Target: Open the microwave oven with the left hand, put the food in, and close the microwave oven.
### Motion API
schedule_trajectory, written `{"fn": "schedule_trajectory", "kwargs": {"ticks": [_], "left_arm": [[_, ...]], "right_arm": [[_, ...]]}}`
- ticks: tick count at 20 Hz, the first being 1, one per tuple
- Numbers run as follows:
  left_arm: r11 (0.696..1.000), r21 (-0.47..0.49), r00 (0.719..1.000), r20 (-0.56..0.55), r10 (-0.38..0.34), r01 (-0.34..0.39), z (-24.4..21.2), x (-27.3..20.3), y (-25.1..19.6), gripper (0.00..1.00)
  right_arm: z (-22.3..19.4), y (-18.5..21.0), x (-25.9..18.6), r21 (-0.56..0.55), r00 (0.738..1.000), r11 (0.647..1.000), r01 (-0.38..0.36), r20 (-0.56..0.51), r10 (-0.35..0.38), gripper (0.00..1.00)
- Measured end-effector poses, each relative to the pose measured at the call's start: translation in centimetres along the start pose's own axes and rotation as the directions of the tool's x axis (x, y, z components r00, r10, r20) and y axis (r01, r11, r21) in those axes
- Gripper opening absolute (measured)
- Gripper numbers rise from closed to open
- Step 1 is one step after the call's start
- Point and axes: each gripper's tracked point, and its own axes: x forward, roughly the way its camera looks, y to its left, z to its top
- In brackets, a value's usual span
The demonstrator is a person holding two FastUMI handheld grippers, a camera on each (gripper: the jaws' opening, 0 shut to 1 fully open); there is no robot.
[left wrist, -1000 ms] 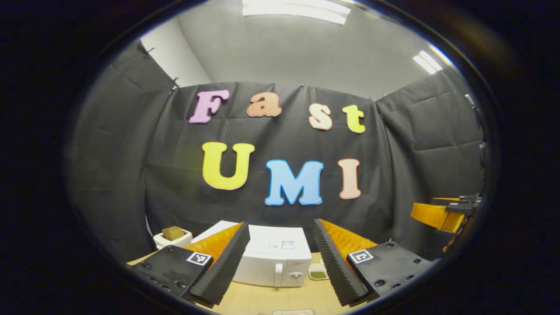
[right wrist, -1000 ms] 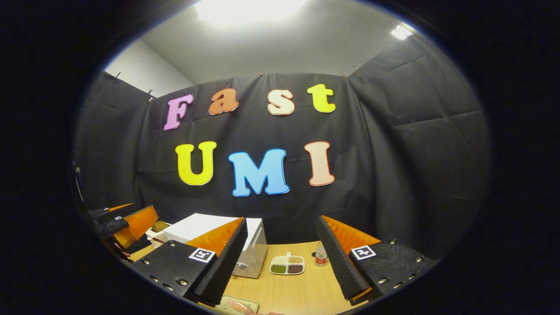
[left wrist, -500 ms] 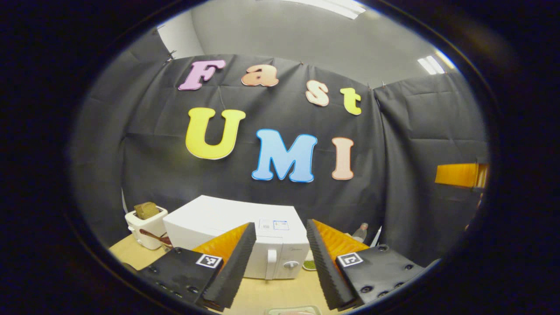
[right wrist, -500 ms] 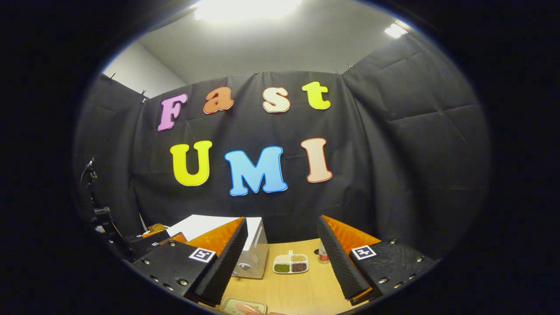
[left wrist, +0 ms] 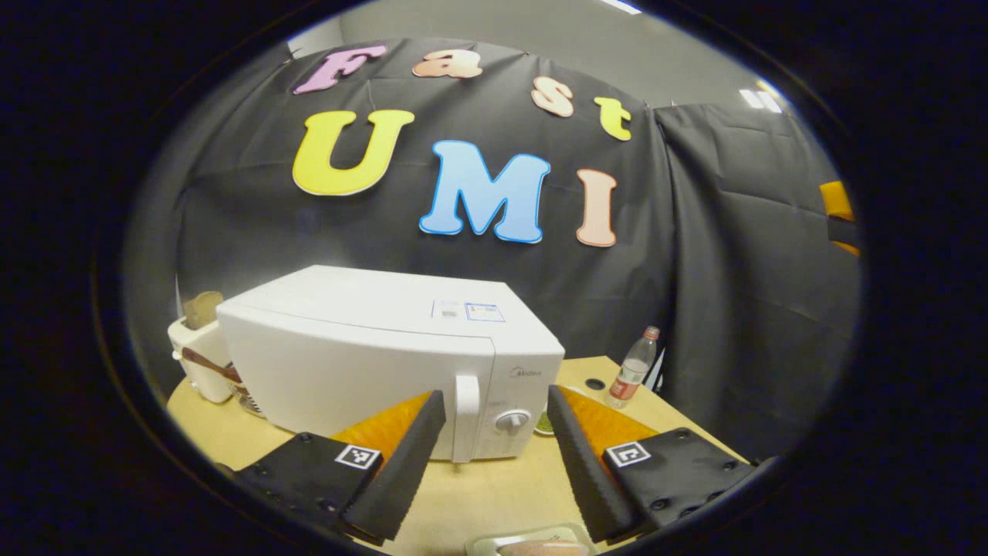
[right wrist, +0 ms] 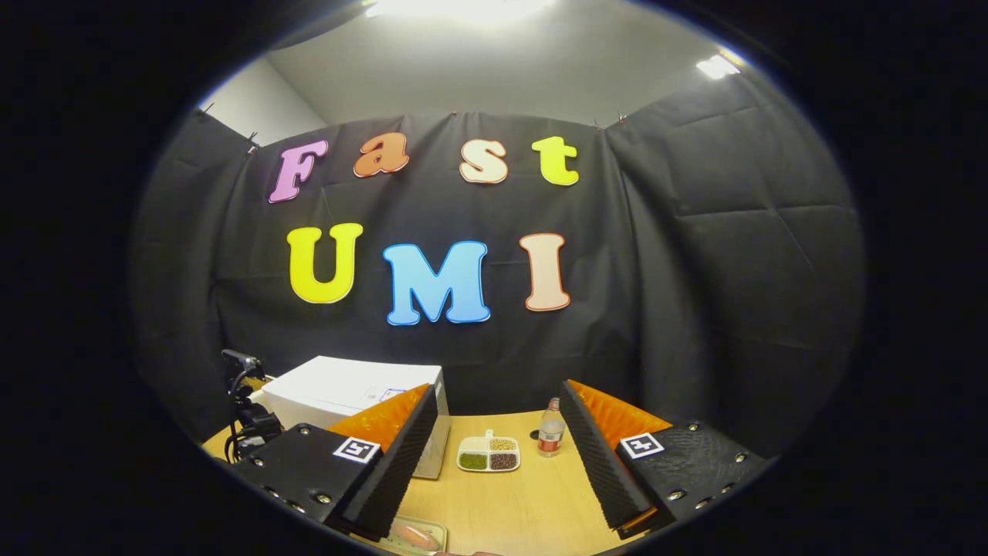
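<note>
The microwave (left wrist: 370, 355) is getting bigger in the middle of our left gripper view. We are bringing the wide-open left gripper (left wrist: 494, 455) closer to its handle (left wrist: 466, 417); the door is still closed.

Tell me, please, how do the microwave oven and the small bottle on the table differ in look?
The microwave oven is a broad white box with its door shut; the bottle is slim, clear and upright with a red cap. The microwave oven is far bulkier than the bottle. Both stand on the wooden table.

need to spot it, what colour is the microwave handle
White, like the microwave body; the handle shows best in the left gripper view.
</note>
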Motion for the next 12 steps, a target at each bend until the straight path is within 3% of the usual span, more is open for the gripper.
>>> {"fn": "schedule_trajectory", "kwargs": {"ticks": [2,5,10,11,12], "left_arm": [[1.0,0.012,1.0,-0.005,0.023,-0.023,-0.5,1.1,0.9,0.87],[0.998,-0.026,0.998,-0.026,0.049,-0.049,-1.9,3.7,2.3,0.86],[0.996,-0.02,0.994,-0.065,0.083,-0.085,-4.5,7.9,4.2,0.86],[0.996,-0.025,0.994,-0.068,0.086,-0.088,-5.1,8.4,4.3,0.92],[0.995,-0.022,0.993,-0.08,0.091,-0.093,-5.6,8.7,4.3,0.92]], "right_arm": [[-0.3,-0.4,0.2,0.001,1.0,1.0,0.014,-0.01,-0.014,0.97],[-0.8,-1.0,0.2,0.007,0.999,0.999,0.038,-0.029,-0.037,0.97],[-1.6,-1.5,0.2,-0.008,0.997,0.998,0.059,-0.055,-0.059,0.97],[-1.8,-1.6,0.2,-0.01,0.996,0.998,0.062,-0.063,-0.063,0.97],[-2.1,-1.7,0.2,-0.014,0.995,0.998,0.066,-0.072,-0.067,0.97]]}}
